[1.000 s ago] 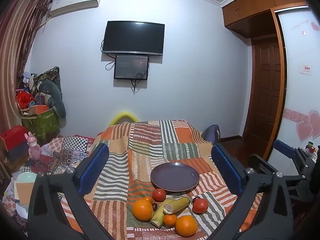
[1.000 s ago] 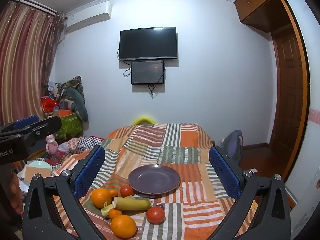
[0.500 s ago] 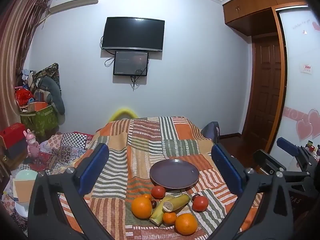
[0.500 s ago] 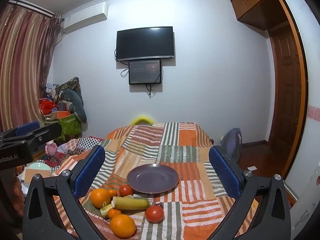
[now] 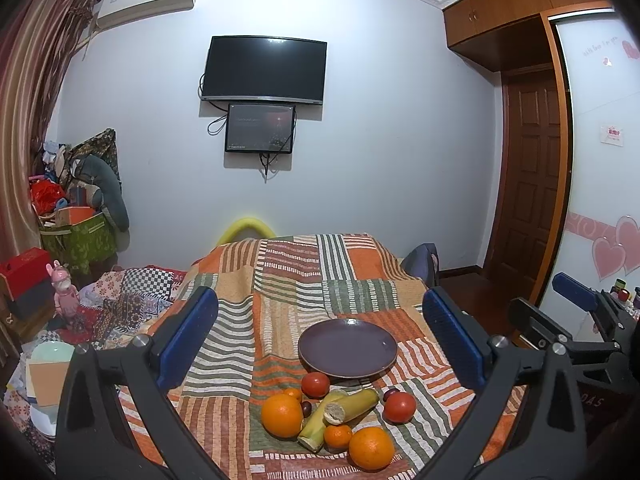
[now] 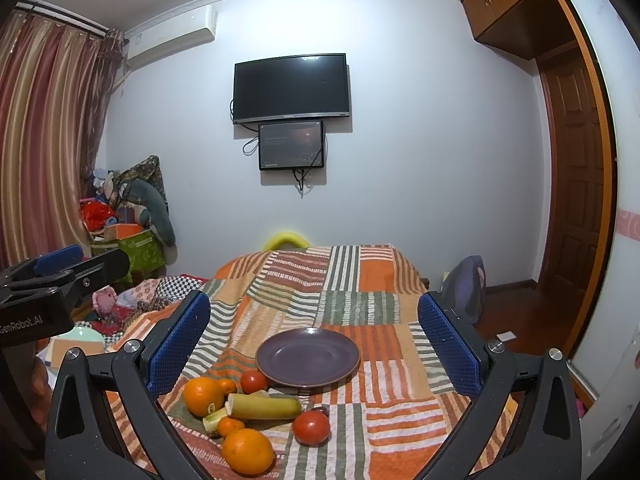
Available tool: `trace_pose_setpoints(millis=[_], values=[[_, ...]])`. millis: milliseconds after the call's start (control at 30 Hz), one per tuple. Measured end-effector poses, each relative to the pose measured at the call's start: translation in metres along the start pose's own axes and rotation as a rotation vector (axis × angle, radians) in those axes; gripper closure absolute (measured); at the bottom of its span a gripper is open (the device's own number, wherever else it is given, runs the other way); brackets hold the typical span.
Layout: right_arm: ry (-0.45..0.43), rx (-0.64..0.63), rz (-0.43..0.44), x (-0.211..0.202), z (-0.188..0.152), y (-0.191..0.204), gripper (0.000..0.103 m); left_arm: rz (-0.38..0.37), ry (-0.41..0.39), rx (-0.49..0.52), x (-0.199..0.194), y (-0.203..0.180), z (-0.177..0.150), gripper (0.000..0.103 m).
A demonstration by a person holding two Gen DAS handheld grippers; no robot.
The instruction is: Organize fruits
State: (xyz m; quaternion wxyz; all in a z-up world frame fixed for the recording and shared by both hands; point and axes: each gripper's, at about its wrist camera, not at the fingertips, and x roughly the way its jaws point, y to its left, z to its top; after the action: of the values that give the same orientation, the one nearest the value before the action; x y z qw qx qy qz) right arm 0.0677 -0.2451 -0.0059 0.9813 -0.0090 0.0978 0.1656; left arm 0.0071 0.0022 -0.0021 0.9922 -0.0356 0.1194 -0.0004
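A: Why are both grippers hanging back?

B: Lining up — the left gripper (image 5: 320,336) and right gripper (image 6: 314,338) are both gaping wide, gripping nothing. The fruits are sitting clustered just near of the empty plate (image 5: 347,347).

A: Counting?

B: Two oranges (image 5: 281,415), two tomatoes (image 5: 399,407), two mandarins (image 5: 338,437) — one plate.

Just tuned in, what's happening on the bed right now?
Nothing is held yet. Both claws, left and right, are open above the striped blanket. The purple plate has nothing on it. The oranges, tomatoes and the yellow-green stalk pieces lie in a cluster in front of the plate, nearer the cameras.
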Motion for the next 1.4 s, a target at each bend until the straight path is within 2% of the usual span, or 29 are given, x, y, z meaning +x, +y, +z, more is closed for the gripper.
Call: trace_pose_setpoints(millis=[1400], values=[[0.000, 0.001, -0.003, 0.0003, 0.0005, -0.0001, 0.000, 0.002, -0.001, 0.009, -0.0012, -0.0020, -0.0041, 0.000]])
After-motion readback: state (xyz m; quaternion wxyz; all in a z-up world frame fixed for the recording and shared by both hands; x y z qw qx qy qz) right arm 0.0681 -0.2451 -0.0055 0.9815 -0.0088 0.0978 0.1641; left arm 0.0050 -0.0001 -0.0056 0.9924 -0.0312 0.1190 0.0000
